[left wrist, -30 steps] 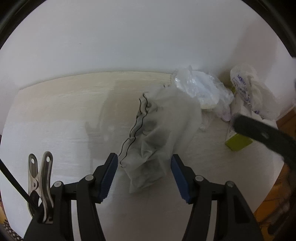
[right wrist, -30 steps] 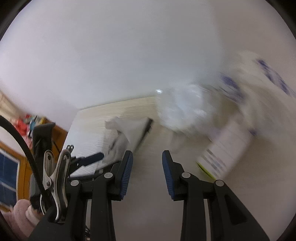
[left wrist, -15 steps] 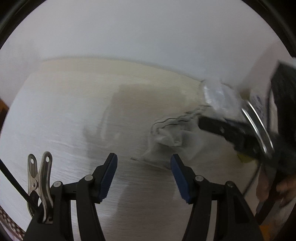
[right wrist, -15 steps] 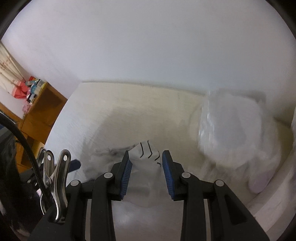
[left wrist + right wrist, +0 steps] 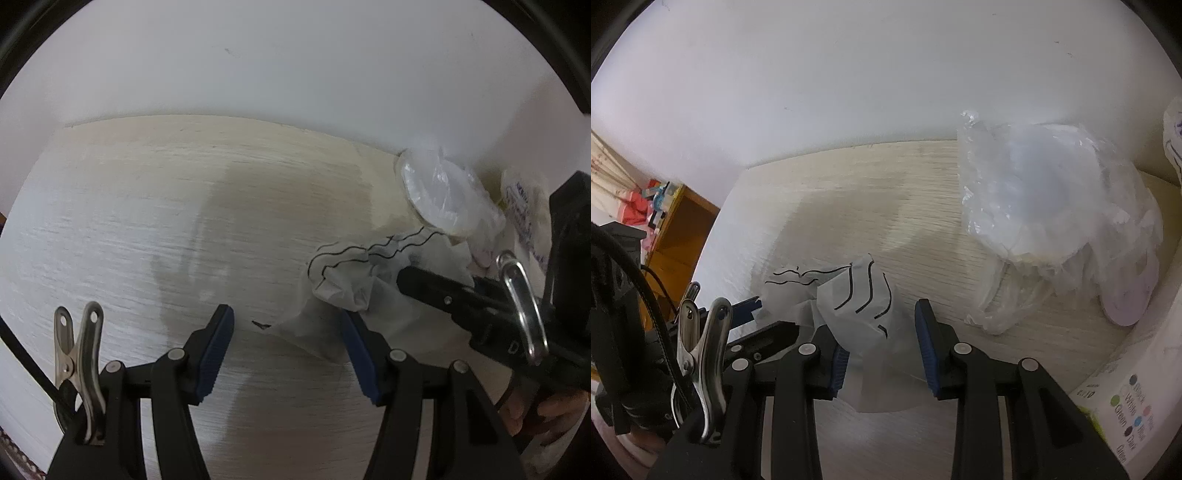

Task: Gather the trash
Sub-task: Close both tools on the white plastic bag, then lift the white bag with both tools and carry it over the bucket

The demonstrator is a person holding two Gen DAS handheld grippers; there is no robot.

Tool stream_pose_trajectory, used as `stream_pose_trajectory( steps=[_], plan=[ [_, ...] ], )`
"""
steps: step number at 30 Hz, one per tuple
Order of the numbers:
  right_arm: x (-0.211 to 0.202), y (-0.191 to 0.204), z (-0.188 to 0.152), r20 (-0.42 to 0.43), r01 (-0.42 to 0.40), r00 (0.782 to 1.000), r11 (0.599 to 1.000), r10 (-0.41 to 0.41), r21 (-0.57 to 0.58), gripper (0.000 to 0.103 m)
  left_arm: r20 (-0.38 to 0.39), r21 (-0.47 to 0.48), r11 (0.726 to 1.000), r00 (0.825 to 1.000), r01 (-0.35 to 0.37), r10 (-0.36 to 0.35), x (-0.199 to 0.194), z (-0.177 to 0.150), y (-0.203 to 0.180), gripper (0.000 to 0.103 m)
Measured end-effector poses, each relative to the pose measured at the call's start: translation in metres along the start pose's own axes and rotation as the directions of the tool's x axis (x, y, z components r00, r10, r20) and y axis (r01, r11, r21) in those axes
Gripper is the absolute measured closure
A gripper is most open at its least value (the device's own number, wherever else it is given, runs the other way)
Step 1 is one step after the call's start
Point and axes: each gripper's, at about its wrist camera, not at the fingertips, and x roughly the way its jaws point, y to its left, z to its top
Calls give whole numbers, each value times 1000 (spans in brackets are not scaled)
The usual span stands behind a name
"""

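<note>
- Right now your right gripper (image 5: pixel 881 349) straddles the crumpled translucent bag (image 5: pixel 866 325) on the table (image 5: pixel 147 229), jaws narrow but not pinching; film that thin could slide out as you close.
- Your left gripper (image 5: pixel 288 349) gapes empty beside the bag; it could collide with the right one.
- Nearby, the plastic-wrapped container (image 5: pixel 1045 206) might snag.

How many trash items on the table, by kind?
Plastic bags: 3 (wavy-line bag, clear bag, blue-printed bag)
Printed carton: 1
Pale purple piece: 1
Total: 5
</note>
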Motion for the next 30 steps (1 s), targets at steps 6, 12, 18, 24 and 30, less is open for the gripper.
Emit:
stream_pose_trajectory(
  steps=[6,12,18,24,30],
  plan=[
    [-13,-7,-9,21,-9,1000,1000,9,25,70,8,-14,999,999,34,-33,-4,-1,4,54],
    [-16,6,-12,41,2,999,1000,-3,20,83,32,11,997,997,72,-73,-16,-8,18,73],
    [-28,27,-19,52,-4,999,999,2,34,84,45,20,994,993,105,-106,-37,-12,40,77],
    [-35,64,-21,65,-20,998,1000,19,18,84,75,12,995,992,99,-100,-63,-21,72,77],
    [-33,102,-18,56,-46,997,999,47,-19,84,104,-16,997,992,70,-68,-93,-29,113,77]
  ],
)
